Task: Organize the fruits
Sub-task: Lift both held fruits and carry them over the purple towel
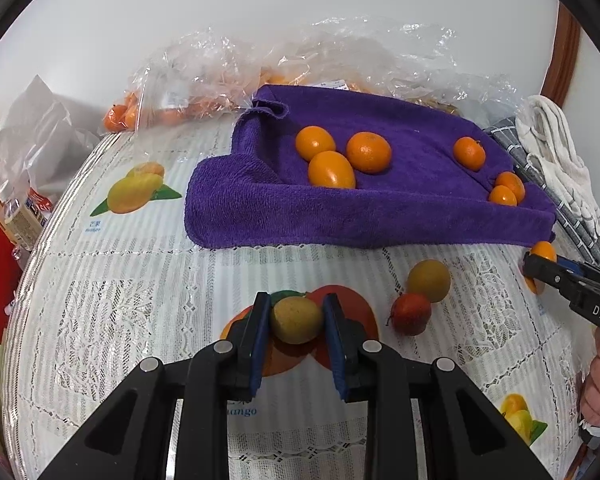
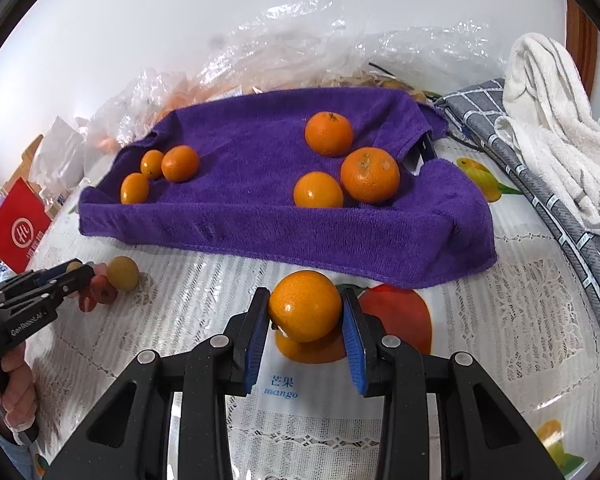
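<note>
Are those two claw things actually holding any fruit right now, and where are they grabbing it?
Yes. The left gripper pinches a yellow-green fruit by its sides; the right gripper squeezes an orange across its middle.

White wall [image 1: 260, 8], lace-clothed table [image 1: 120, 280]

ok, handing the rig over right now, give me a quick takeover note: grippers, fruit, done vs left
Left gripper: shut on a yellow-green fruit, low over the tablecloth.
Right gripper: shut on an orange, just in front of the purple towel.
Done: six oranges already lie on the towel.
Left: place both held fruits; a second yellow-green fruit and a red fruit sit touching on the tablecloth. More oranges in the plastic bags behind.
</note>
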{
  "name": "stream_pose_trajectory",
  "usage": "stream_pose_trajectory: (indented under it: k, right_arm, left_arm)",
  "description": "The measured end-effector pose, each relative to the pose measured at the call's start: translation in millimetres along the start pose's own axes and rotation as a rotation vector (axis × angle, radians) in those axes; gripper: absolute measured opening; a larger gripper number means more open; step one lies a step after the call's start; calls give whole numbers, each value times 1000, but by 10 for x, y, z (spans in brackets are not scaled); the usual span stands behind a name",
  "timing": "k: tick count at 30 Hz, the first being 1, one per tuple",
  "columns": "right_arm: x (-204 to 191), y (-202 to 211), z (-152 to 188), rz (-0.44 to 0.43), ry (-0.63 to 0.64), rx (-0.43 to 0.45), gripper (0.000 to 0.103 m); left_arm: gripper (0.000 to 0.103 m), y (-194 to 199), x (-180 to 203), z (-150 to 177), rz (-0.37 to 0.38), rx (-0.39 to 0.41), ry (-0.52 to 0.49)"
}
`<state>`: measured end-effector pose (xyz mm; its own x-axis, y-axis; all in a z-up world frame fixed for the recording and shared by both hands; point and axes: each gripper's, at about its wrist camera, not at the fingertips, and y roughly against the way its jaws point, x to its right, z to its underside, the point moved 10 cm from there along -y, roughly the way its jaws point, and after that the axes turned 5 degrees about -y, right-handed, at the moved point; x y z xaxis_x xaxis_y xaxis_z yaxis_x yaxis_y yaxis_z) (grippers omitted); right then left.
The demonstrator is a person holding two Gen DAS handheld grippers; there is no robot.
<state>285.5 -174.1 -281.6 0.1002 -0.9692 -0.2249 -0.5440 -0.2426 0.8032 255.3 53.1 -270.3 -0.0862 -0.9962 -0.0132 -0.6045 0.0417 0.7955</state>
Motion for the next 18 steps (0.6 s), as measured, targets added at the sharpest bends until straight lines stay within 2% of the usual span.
stream_pose_trajectory:
  k: [4, 10, 12, 16, 18]
  right_arm:
    - [37, 81, -60, -7, -30, 38, 35]
    - [71, 225, -178, -13, -60, 102, 35]
    - [88, 264, -194, -8, -58, 117, 35]
    - [72, 313, -254, -10, -59, 134, 35]
    - [50, 343, -301, 1, -54, 136, 35]
  left_arm:
    - [25, 65, -43, -45, 6, 41, 30]
    - [25, 272, -49, -181, 5, 144, 40]
    - [25, 349, -53, -220, -12, 176, 28]
    - [25, 547, -55, -262, -106, 236, -43]
    - [25, 633, -23, -297, -97, 245, -50]
